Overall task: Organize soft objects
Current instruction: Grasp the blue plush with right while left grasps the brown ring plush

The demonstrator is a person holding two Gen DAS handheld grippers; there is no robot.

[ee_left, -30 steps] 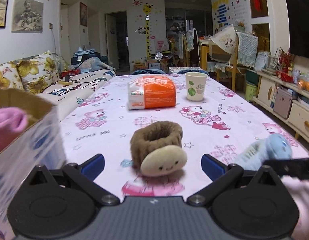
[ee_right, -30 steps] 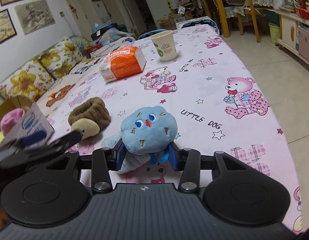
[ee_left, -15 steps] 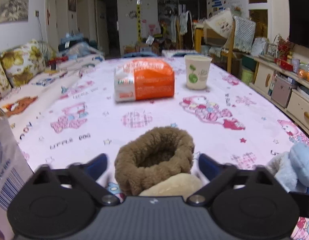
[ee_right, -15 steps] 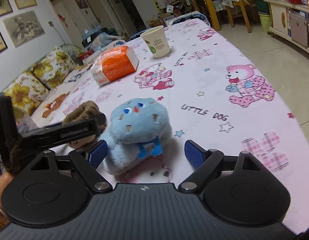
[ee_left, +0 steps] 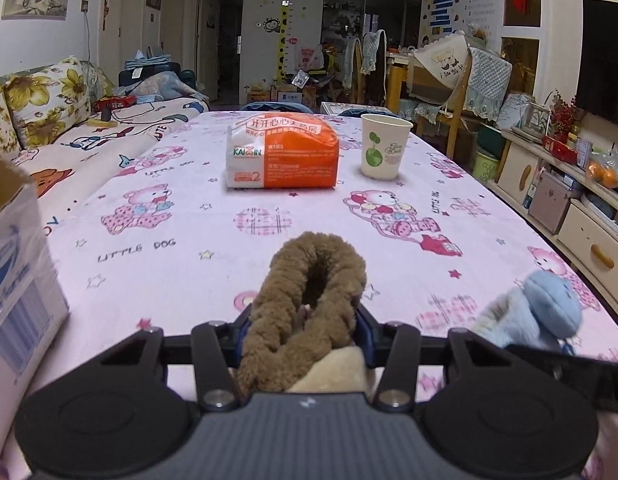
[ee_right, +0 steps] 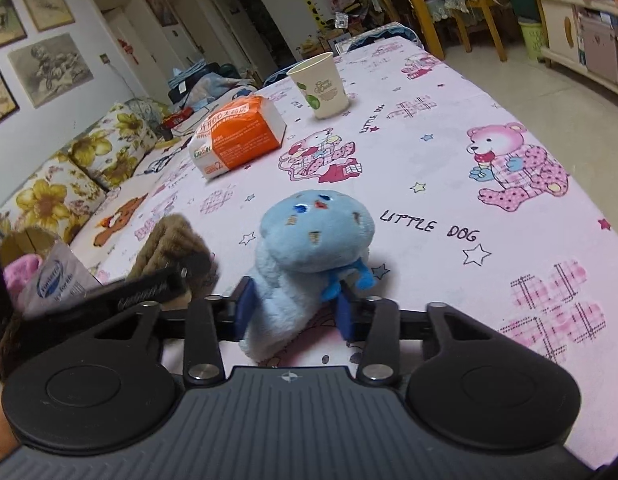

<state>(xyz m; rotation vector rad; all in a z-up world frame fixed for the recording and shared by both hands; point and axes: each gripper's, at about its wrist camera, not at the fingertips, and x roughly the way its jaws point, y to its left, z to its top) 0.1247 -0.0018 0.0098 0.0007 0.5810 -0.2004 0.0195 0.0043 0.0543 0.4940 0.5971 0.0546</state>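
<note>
On the pink cartoon tablecloth (ee_left: pixel 189 216) lies a brown plush ring with a cream face (ee_left: pixel 317 280). My left gripper (ee_left: pixel 305 328) is closing on it, and its blue pads squeeze the ring into a narrow oval. A light blue plush toy (ee_right: pixel 317 232) sits between the blue pads of my right gripper (ee_right: pixel 295 312), whose jaws are closing and press its body from both sides. The left wrist view shows the blue plush (ee_left: pixel 549 312) at the right. The brown plush (ee_right: pixel 169 240) appears left of it in the right wrist view.
A cardboard box (ee_left: pixel 17 264) stands at the table's left edge with a pink soft item (ee_right: pixel 19 276) inside. Farther back are an orange tissue pack (ee_left: pixel 283 156) and a paper cup (ee_left: pixel 383 146). A floral sofa (ee_left: pixel 49 100) runs along the left; a cabinet (ee_left: pixel 581 232) stands on the right.
My left gripper moved forward over the brown plush and its wide jaws closed onto it. My right gripper let go of the blue plush, then closed on it again.
</note>
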